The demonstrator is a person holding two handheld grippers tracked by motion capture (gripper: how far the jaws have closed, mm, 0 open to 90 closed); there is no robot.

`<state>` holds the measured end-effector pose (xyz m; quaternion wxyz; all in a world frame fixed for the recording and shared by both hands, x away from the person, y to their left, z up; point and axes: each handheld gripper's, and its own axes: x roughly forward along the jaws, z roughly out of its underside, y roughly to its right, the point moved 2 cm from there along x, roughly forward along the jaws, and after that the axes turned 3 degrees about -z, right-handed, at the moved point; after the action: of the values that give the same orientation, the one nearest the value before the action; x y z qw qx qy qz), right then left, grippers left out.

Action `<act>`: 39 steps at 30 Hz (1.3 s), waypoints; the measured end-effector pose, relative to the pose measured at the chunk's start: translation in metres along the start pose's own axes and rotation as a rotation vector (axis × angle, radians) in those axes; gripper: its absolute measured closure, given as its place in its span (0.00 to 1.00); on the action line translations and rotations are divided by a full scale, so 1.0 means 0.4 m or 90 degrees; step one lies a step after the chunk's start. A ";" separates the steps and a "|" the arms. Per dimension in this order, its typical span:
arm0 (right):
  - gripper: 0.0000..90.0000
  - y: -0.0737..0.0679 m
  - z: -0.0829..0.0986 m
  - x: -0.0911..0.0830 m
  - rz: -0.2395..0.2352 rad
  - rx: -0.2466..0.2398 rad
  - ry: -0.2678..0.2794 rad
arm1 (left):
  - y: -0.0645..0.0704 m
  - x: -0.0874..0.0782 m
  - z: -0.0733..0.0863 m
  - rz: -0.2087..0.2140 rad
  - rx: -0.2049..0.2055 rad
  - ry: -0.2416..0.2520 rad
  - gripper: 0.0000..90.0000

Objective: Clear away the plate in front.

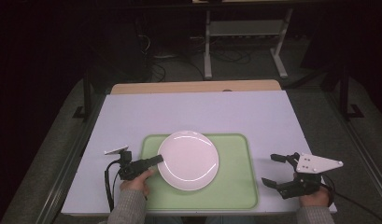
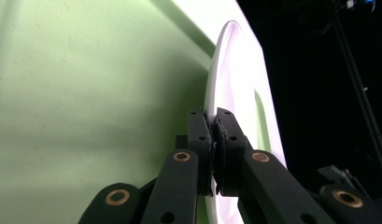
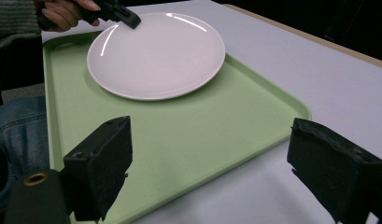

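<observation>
Your worktop [image 1: 198, 109] lies bare toward its far edge. Your left claw [image 1: 157, 160] pinches the white plate's [image 1: 188, 161] left rim on the green tray [image 1: 235, 186]; your right claw [image 1: 274, 170] gapes empty near the right edge.

There is 1 round white ceramic plate [image 1: 188, 159] and 1 flat pale-green plastic tray with rounded corners [image 1: 235, 182]. 1 lavender-topped tabletop [image 1: 198, 112] carries them. There are 2 black hand-held tongs: the left tongs [image 1: 157, 160] and the right tongs [image 1: 272, 169].
</observation>
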<state>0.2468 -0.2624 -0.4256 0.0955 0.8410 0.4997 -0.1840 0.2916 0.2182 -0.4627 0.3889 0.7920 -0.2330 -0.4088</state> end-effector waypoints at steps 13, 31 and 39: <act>0.15 -0.001 -0.001 0.000 -0.001 -0.002 -0.001 | -0.004 0.005 0.022 -0.023 0.003 -0.025 0.96; 0.15 -0.003 -0.003 0.001 -0.001 -0.005 0.000 | -0.001 0.010 0.041 -0.078 0.041 -0.059 0.90; 0.15 -0.002 -0.002 0.001 -0.002 -0.005 -0.001 | 0.005 0.019 0.042 -0.089 0.048 -0.062 0.90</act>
<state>0.2463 -0.2614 -0.4248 0.0986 0.8398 0.5015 -0.1828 0.2816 0.2046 -0.4707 0.3176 0.7998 -0.2111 -0.4635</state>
